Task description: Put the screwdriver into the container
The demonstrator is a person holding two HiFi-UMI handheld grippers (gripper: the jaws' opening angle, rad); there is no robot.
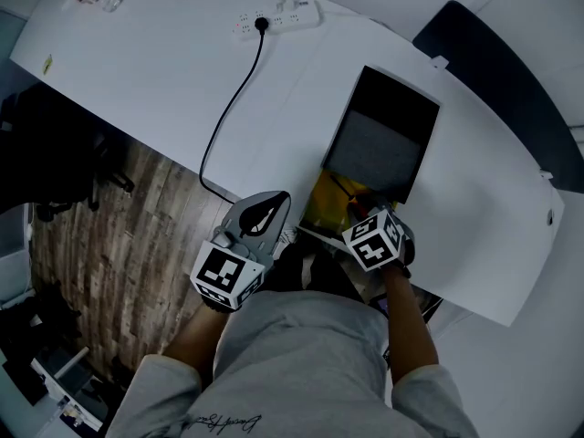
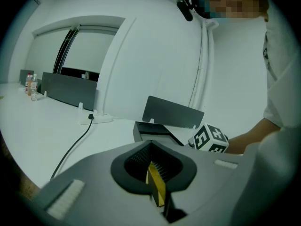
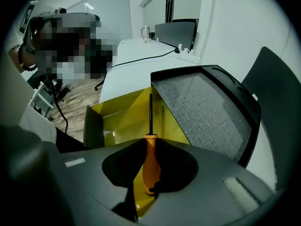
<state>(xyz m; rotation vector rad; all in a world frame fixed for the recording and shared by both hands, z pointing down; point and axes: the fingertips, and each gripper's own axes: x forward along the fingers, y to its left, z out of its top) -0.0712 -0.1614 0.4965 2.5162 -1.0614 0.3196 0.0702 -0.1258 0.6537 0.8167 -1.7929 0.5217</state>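
One white table [image 1: 164, 71] carries everything. On it, ahead of and below the right jaws, lies one container [image 3: 120, 114]: a box with yellow inner walls. Its black lid [image 3: 207, 109], lined with grey foam, is thrown back ahead and to the right of those jaws.

There are two grippers. The right gripper [image 3: 150, 142] is clamped on the one screwdriver [image 3: 151, 161], with the orange handle pinched between the jaws. The screwdriver's long axis runs straight out along the jaws. Its dark shaft points forward, away from the hand, and its tip lies over the yellow interior, toward the lid's hinge edge. The handle's butt sits back behind the jaw tips.

The left gripper [image 2: 153, 166] has its jaws pressed together. A thin yellow strip shows at the seam, possibly a facing on a jaw rather than a held thing; the view is too tight to tell. The right gripper's marker cube is ahead and to the right of the left jaws.

One black cable [image 1: 233, 103] runs across the table to one white power strip [image 1: 278, 16], far ahead and to the left of both pairs of jaws.
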